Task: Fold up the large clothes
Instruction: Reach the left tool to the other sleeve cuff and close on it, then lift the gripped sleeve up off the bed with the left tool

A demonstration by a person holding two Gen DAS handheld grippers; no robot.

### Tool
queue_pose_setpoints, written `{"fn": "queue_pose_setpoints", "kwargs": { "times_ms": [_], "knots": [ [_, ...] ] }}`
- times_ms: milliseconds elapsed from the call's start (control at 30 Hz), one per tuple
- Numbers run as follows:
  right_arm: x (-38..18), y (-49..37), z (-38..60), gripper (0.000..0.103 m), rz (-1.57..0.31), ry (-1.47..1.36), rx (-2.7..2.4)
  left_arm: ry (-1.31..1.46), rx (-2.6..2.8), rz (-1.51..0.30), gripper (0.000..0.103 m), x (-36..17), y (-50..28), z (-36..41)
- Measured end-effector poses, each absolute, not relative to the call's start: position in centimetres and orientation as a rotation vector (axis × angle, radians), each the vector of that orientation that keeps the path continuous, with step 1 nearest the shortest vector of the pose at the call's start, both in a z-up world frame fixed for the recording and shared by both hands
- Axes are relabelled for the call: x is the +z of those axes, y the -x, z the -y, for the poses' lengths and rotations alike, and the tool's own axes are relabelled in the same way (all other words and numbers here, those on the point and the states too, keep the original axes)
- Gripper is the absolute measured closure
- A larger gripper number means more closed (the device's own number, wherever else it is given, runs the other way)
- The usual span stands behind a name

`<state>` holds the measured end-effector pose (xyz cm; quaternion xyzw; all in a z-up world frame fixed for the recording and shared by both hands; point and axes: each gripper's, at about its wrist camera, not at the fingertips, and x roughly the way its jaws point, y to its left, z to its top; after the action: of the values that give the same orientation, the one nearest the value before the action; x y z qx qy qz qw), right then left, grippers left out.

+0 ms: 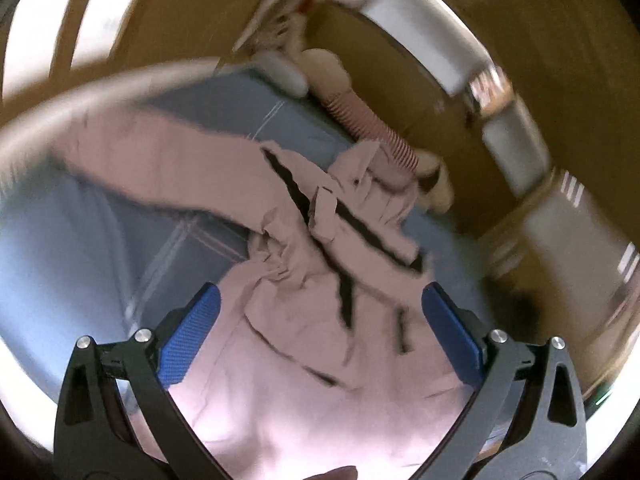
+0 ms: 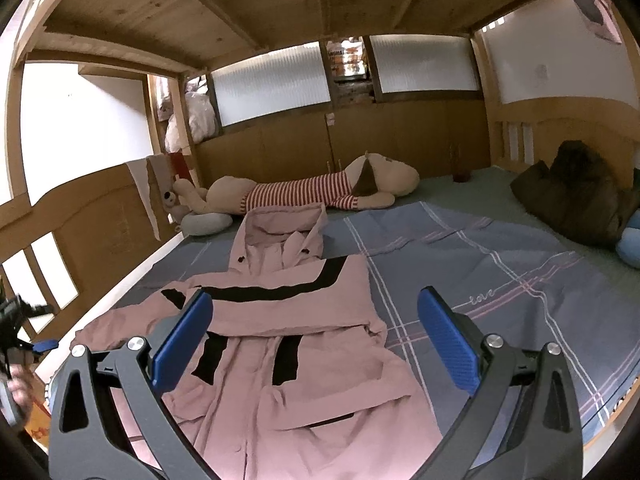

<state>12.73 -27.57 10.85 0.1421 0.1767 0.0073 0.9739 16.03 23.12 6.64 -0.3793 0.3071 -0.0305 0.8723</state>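
Note:
A large pink jacket [image 2: 304,332] with black stripes lies spread on the blue-grey bedsheet [image 2: 480,272], hood toward the far wall, one sleeve folded across its chest. My right gripper [image 2: 316,340] hovers open over the jacket's lower front, blue pads wide apart with nothing between them. In the blurred left wrist view the same jacket [image 1: 312,280] lies below, one sleeve stretched out to the left. My left gripper [image 1: 320,332] is open above the jacket's body, holding nothing. The left gripper also shows at the far left edge of the right wrist view, in a hand.
A plush dog [image 2: 304,192] in a red-striped shirt lies along the far wall, beside a grey pillow [image 2: 208,222]. A dark bundle [image 2: 576,196] and a blue toy [image 2: 630,240] sit at the right. Wooden bed rails [image 2: 80,216] enclose the mattress.

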Motion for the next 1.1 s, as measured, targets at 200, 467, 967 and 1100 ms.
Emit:
{"fn": "queue_pose_setpoints", "kwargs": {
  "times_ms": [200,467,967,1100],
  "knots": [
    [10.5,-13.4,26.8,0.001,-0.381,-0.3,0.044,1.22,0.024,-0.561,0.002,1.5,-16.0,-33.4],
    [10.2,-14.1,25.8,0.001,-0.407,-0.303,0.08,1.391,0.12,-0.61,0.003,-5.9,-20.8,-39.3],
    [8.4,-16.1,25.4,0.001,-0.48,-0.296,0.072,1.491,0.08,-0.472,0.004,-11.7,-25.2,-45.2],
    [8.3,-16.5,24.9,0.001,-0.49,-0.283,0.079,1.461,0.099,-0.492,0.004,-12.1,-25.9,-45.2]
  ]
}}
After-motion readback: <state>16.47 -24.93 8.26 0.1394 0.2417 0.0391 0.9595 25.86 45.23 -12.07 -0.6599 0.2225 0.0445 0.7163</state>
